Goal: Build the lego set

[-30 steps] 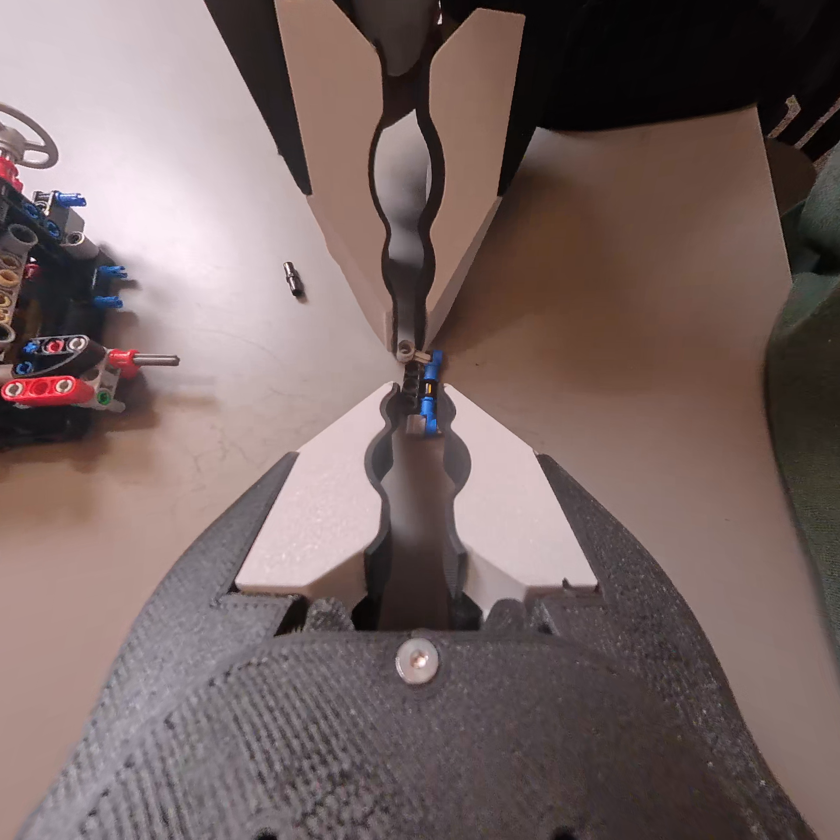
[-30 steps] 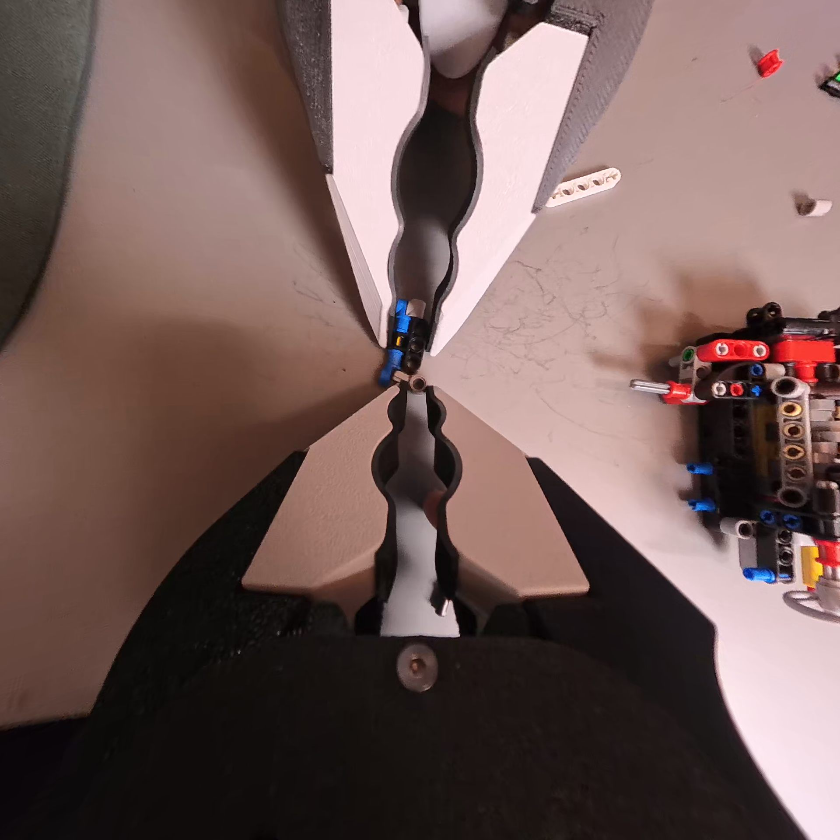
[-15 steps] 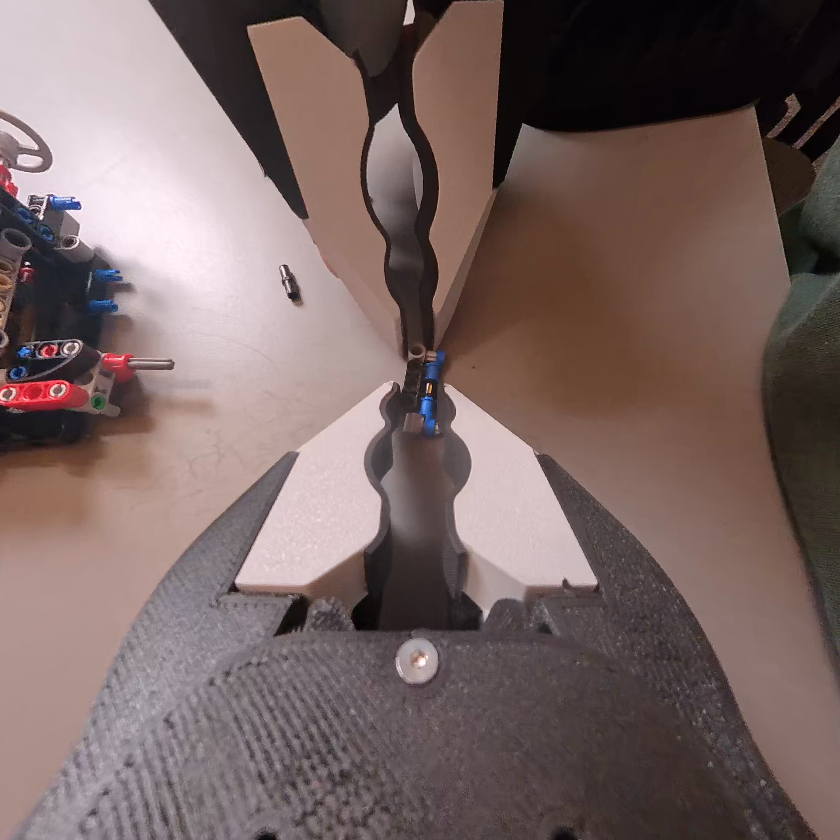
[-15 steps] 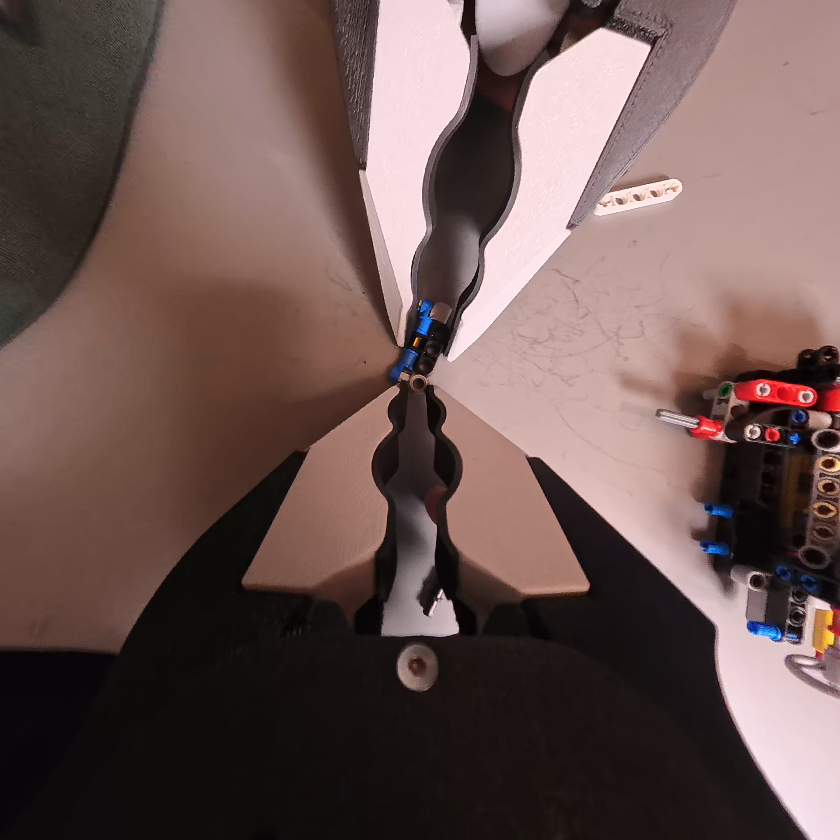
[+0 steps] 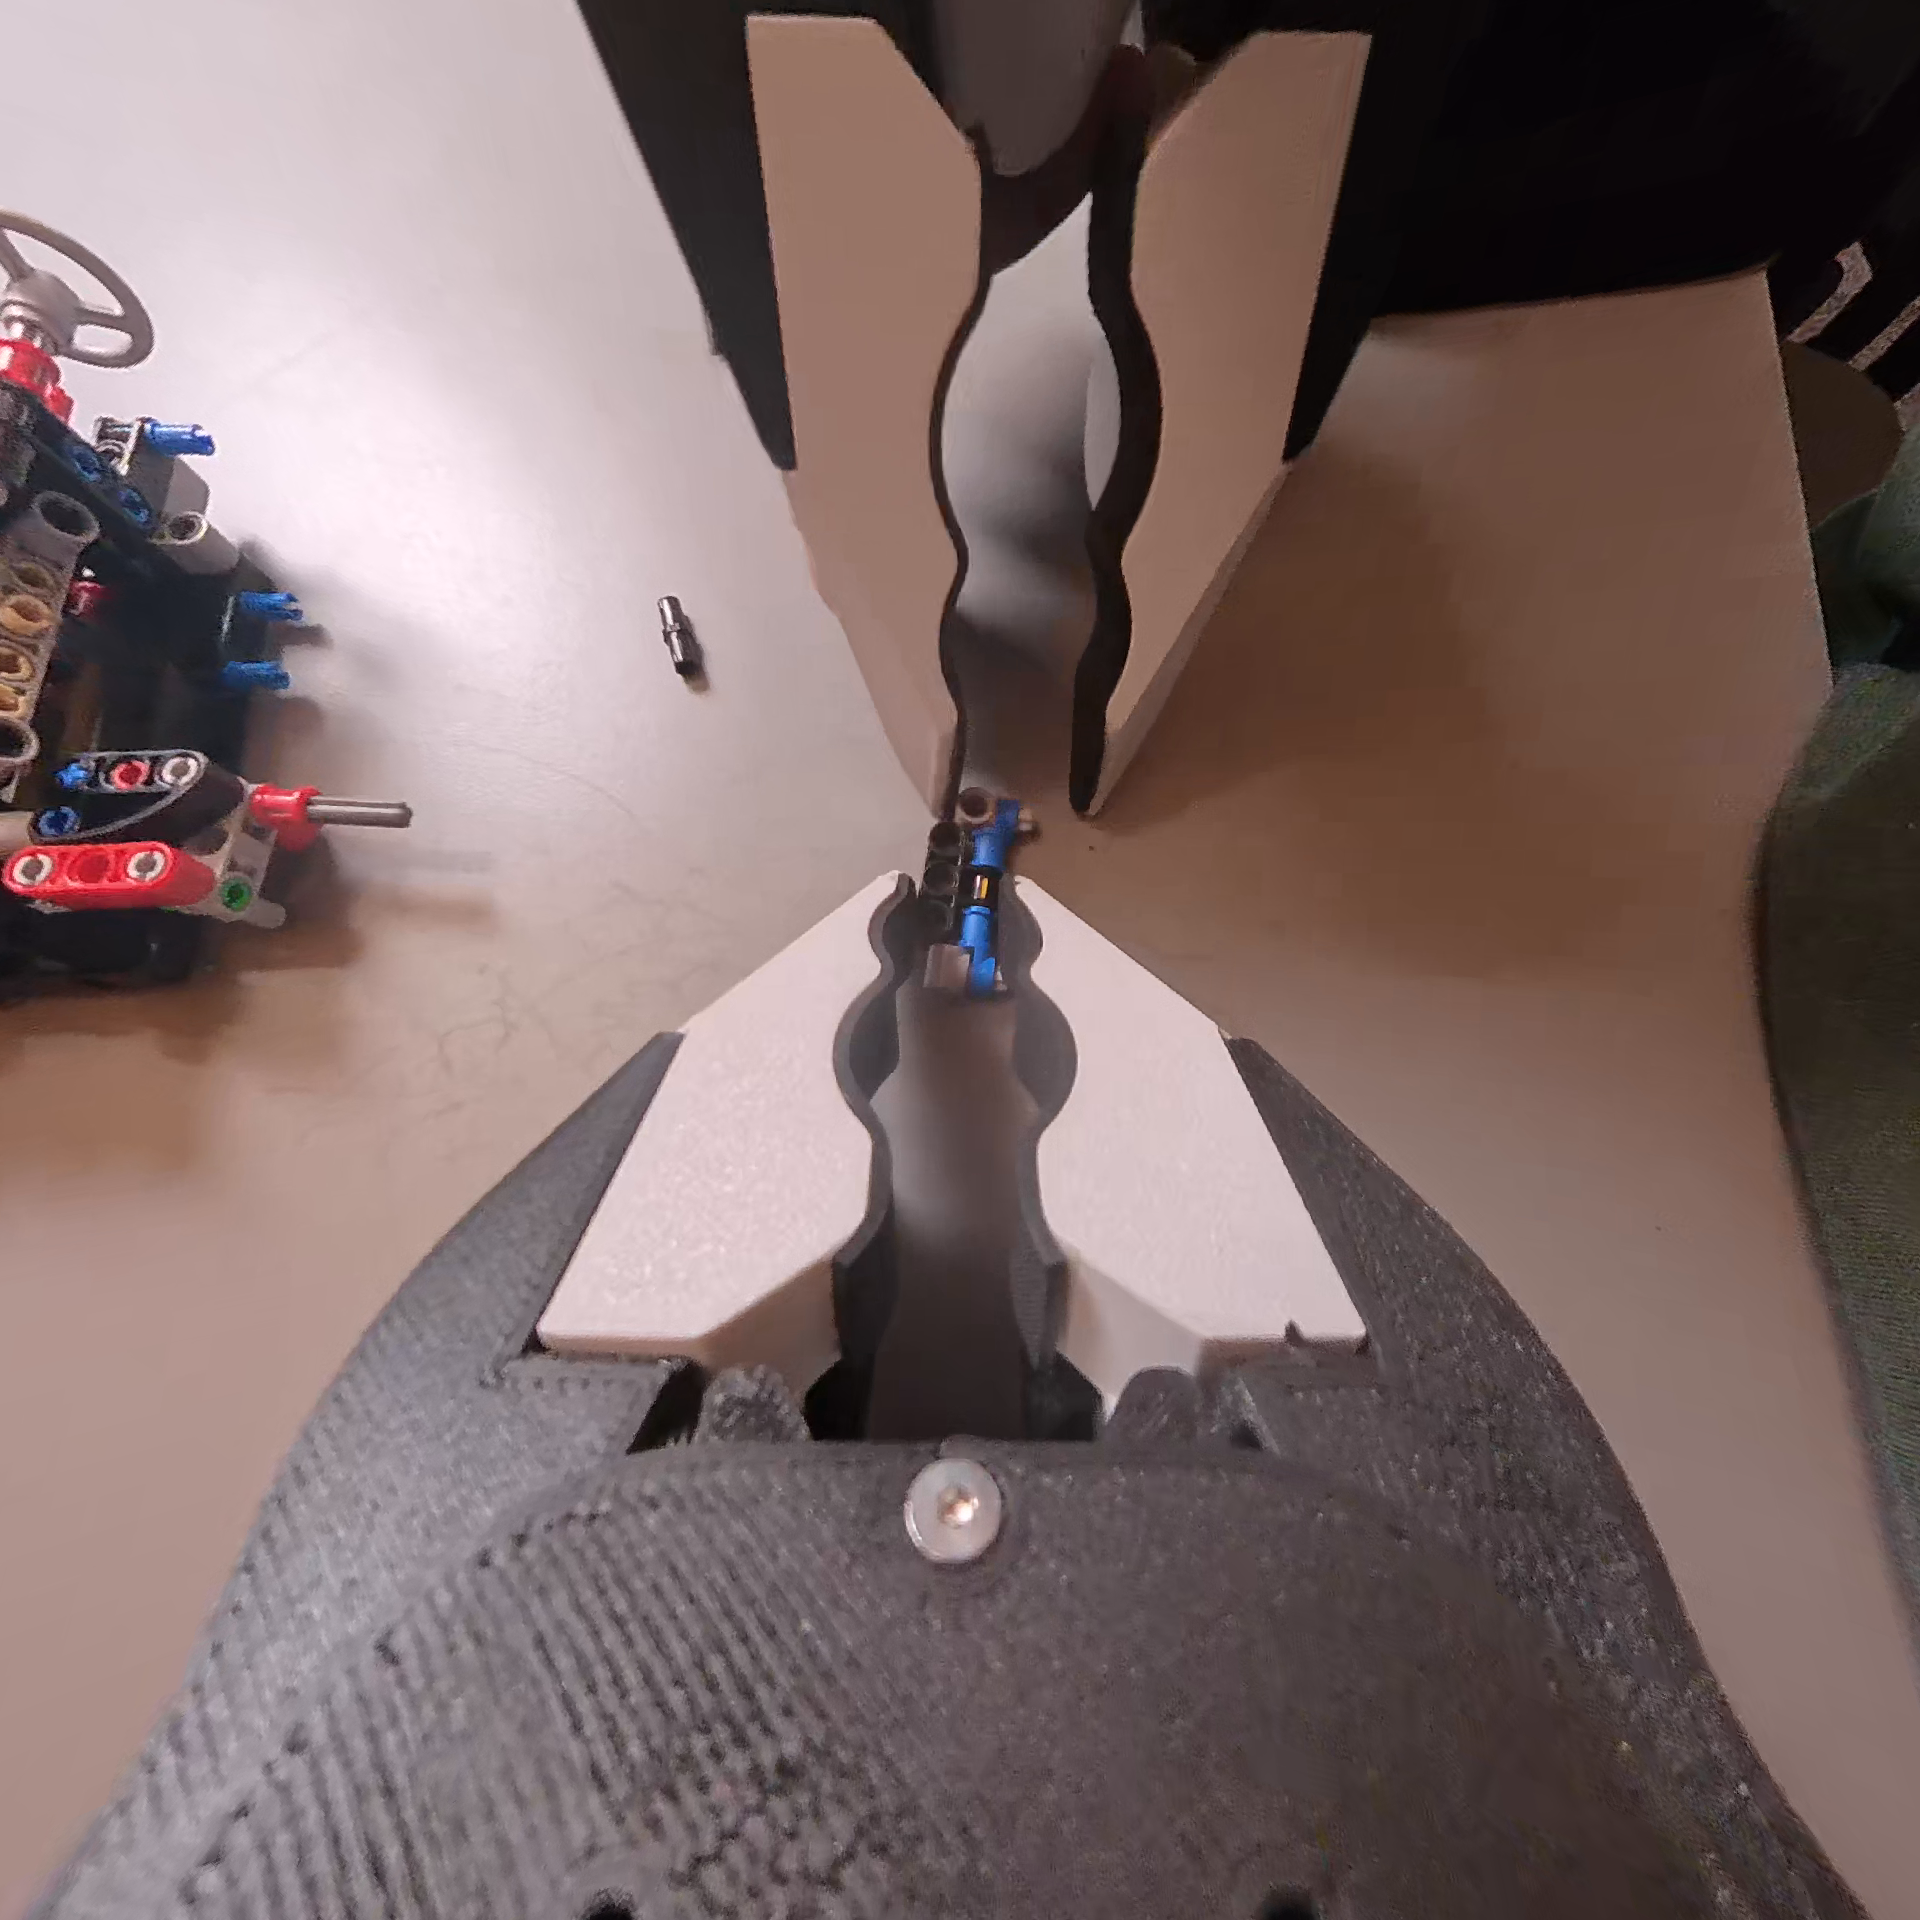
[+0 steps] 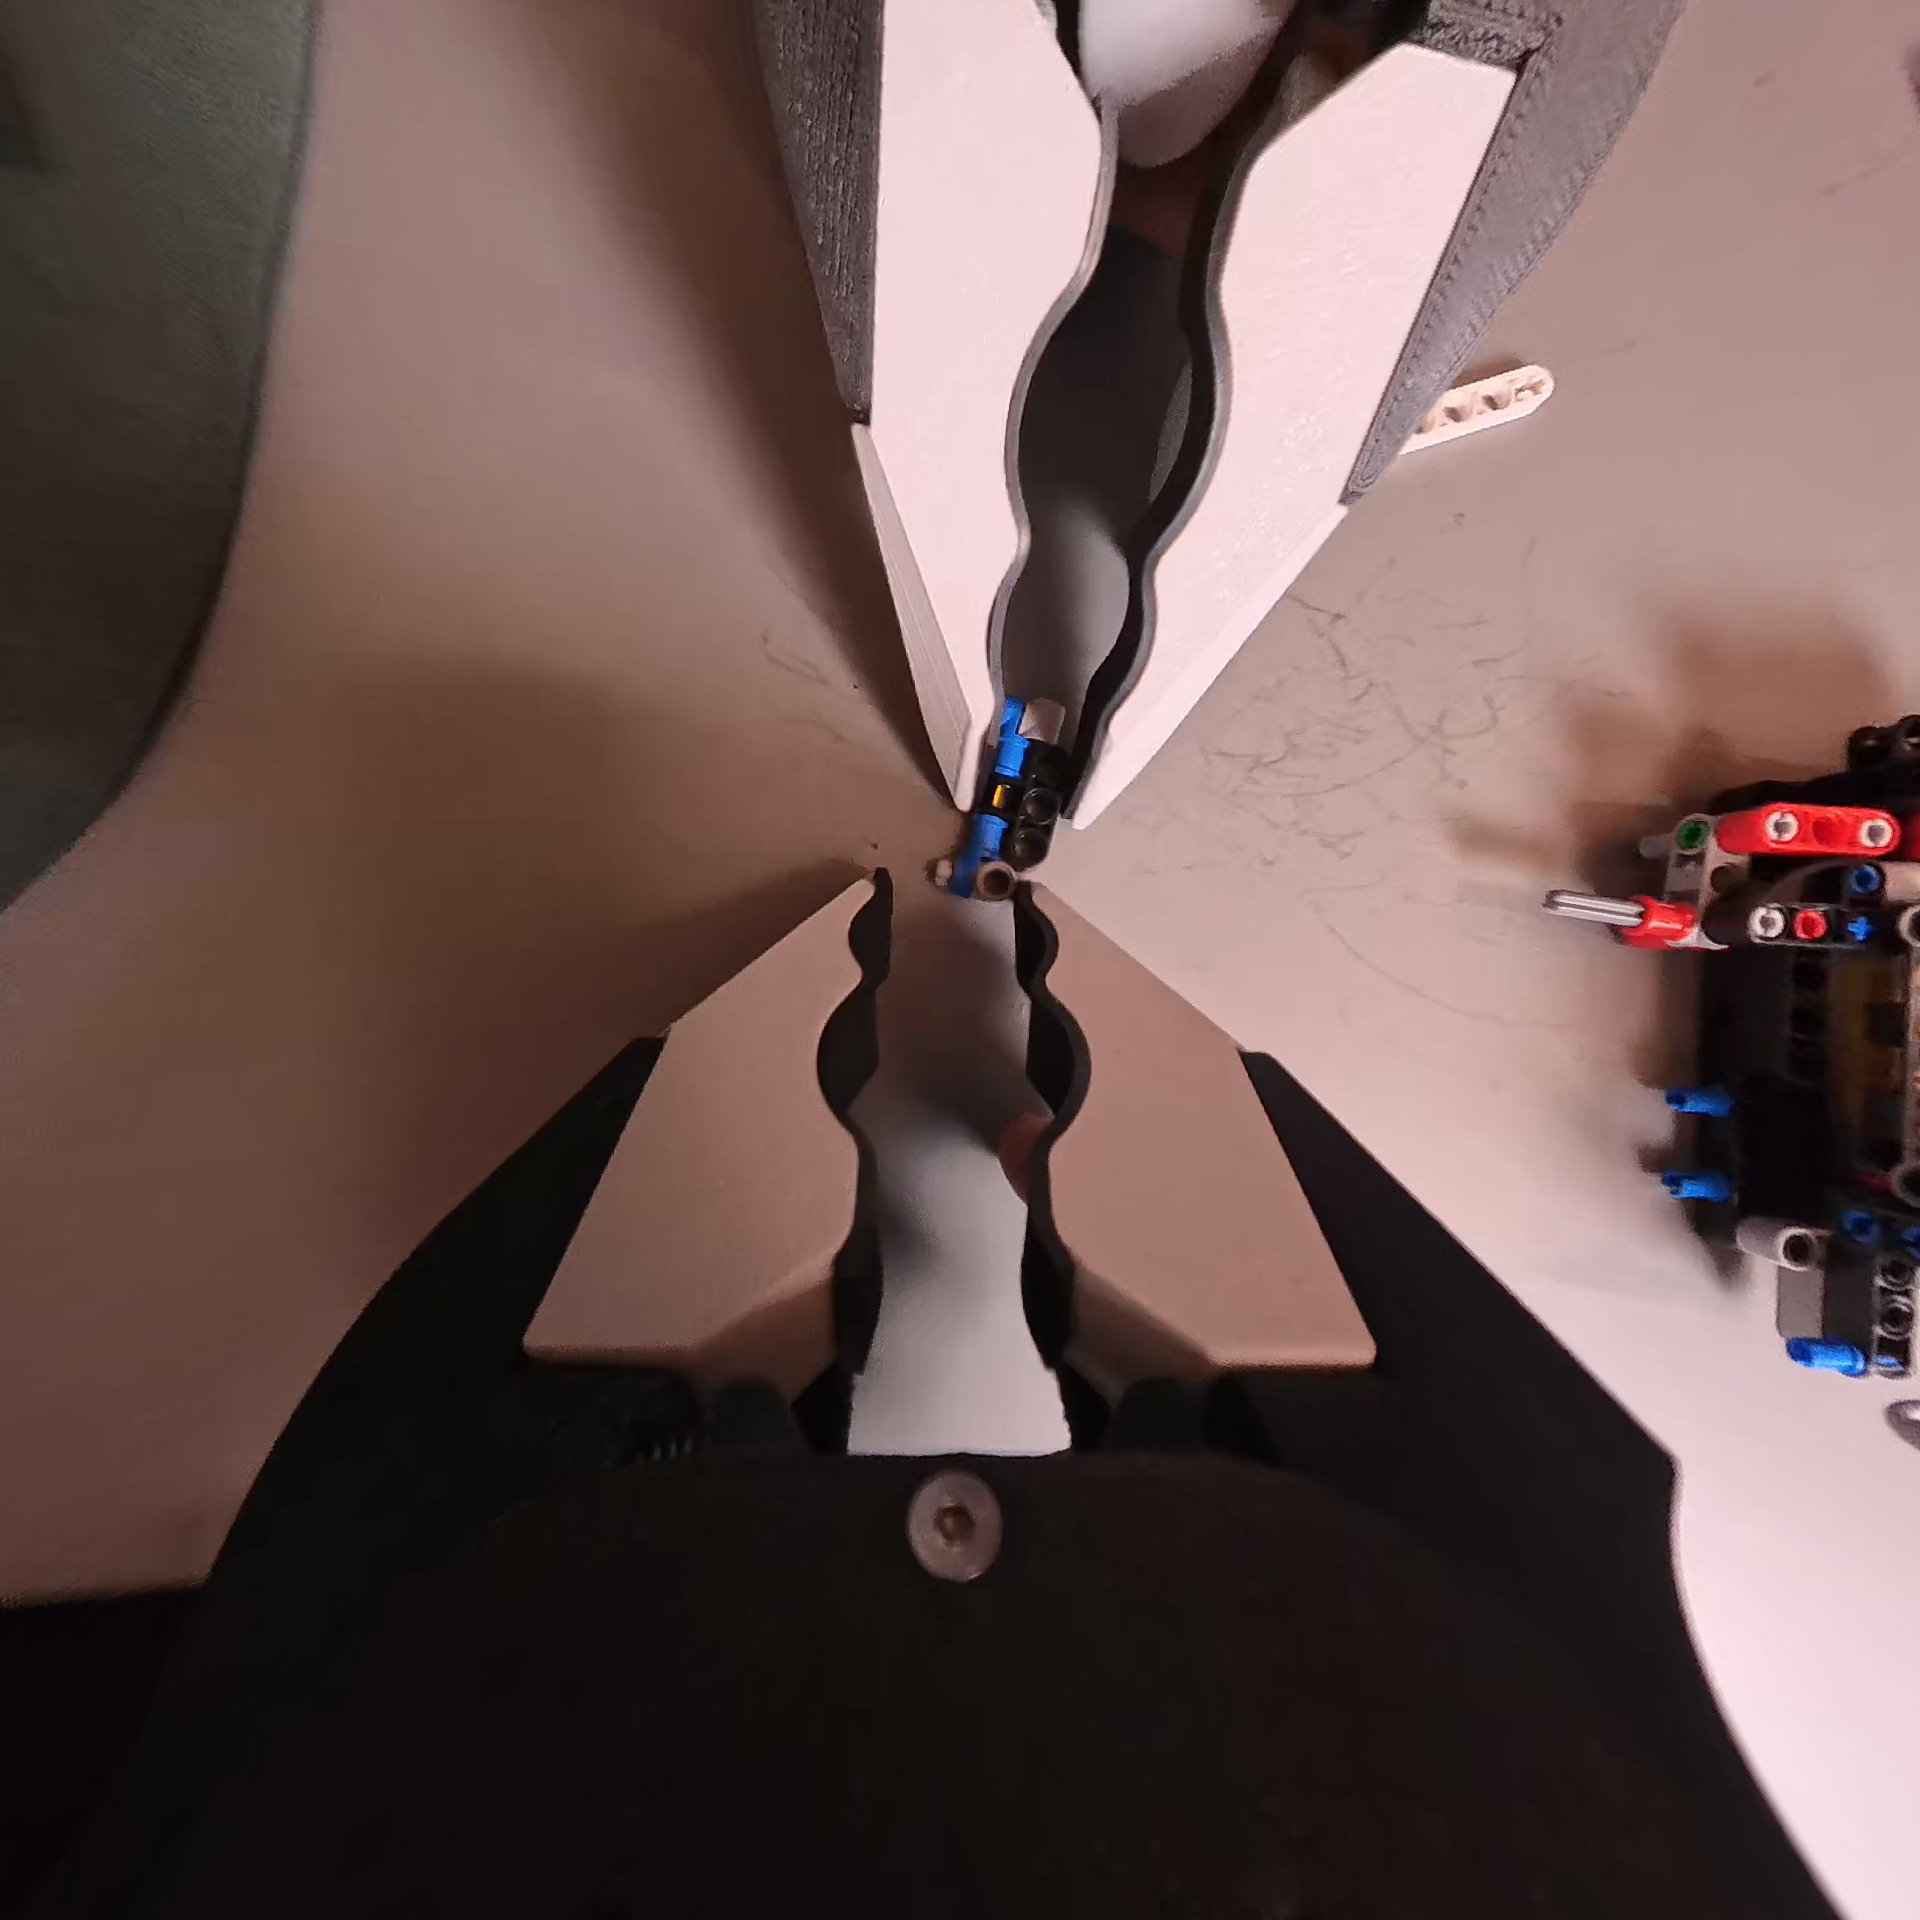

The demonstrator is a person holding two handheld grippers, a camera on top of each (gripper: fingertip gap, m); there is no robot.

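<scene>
Above the surface (image 5: 1455, 935), the left hand-held gripper (image 5: 961, 935) clamps the small black-and-blue sub-assembly (image 5: 966, 894), presenting its free end. The right hand-held gripper (image 6: 951, 883) stands released beside it. The main lego model (image 5: 104, 727) rests well apart.

Model (image 5: 114, 727) lies left on table (image 5: 520, 312); loose pin (image 5: 681, 636) to its right.

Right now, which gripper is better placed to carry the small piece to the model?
Probably the left gripper: it is shut on the small piece. The right gripper is open and empty, beside it. The model lies apart.
</scene>
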